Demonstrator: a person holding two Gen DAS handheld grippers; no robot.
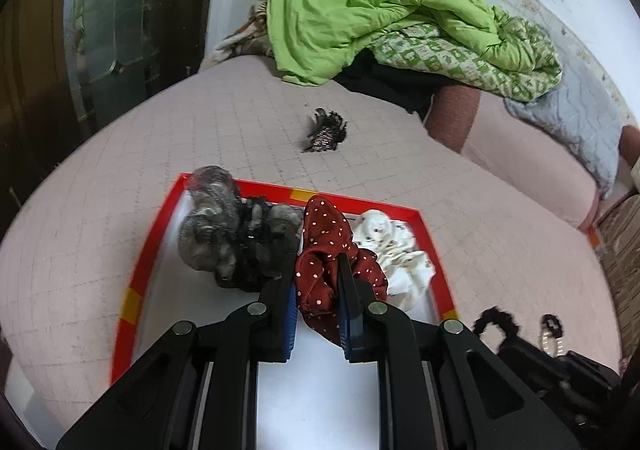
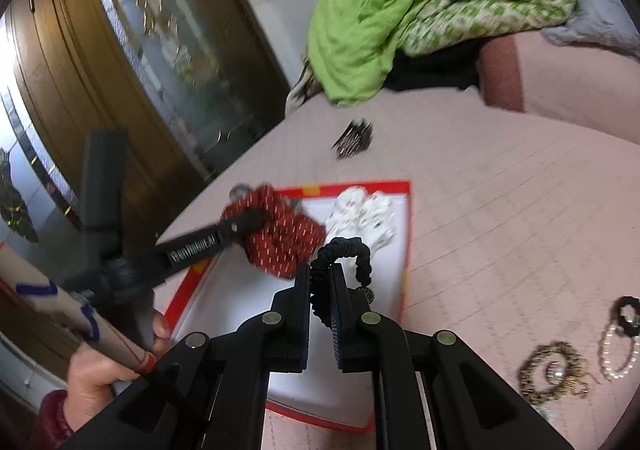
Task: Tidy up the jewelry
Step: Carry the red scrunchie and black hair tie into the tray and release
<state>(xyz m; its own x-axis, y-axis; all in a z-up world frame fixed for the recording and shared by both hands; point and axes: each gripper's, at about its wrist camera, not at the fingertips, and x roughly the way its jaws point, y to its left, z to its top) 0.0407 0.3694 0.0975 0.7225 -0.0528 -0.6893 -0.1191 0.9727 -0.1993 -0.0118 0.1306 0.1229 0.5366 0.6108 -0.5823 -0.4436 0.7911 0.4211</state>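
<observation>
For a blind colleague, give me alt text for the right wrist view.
The right gripper holds a black scrunchie over a red-rimmed tray, where the left gripper grips a red dotted scrunchie beside a white one.

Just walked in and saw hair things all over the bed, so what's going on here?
A person is sorting hair accessories into a red tray on the bed. The left gripper is shut on a red dotted scrunchie over the tray, between a grey scrunchie and a white one. The right gripper holds a black scrunchie above the tray. A hair claw and bracelets lie outside it.
</observation>
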